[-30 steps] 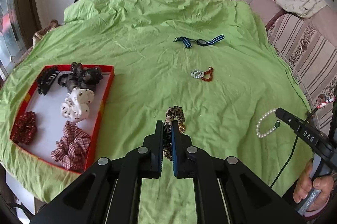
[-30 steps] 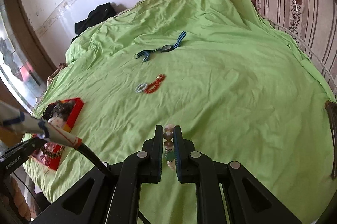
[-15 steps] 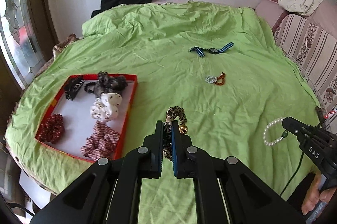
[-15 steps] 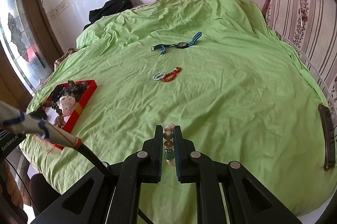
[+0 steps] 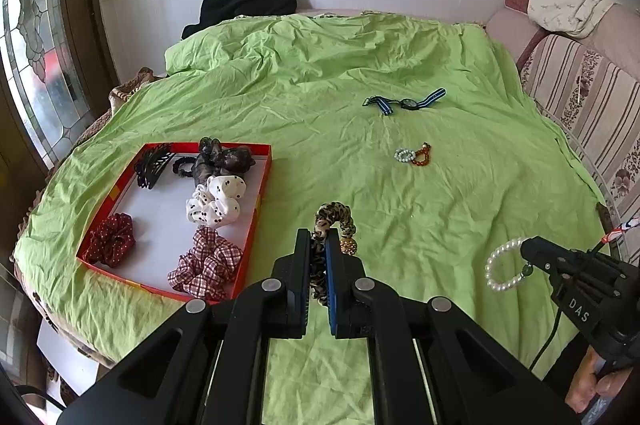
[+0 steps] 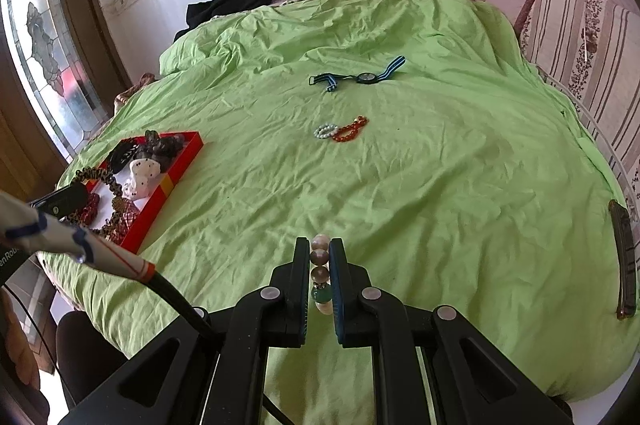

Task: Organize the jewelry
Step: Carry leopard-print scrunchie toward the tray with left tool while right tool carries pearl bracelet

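**Two grippers, each holding a piece**

The left gripper [image 5: 318,257] clamps a leopard-print scrunchie [image 5: 334,221] beside the red tray [image 5: 262,193]. The right gripper [image 6: 320,265] pinches a pearl bracelet [image 6: 320,265] above the green bedspread [image 6: 440,185].

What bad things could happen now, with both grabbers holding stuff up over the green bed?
1. The left gripper pinches only part of the leopard-print fabric scrunchie; the rest hangs free and might snag on the red cardboard tray rim.
2. The right gripper clamps the white pearl bracelet with a green bead by a few round beads, which might roll out and drop onto the green bedsheet.
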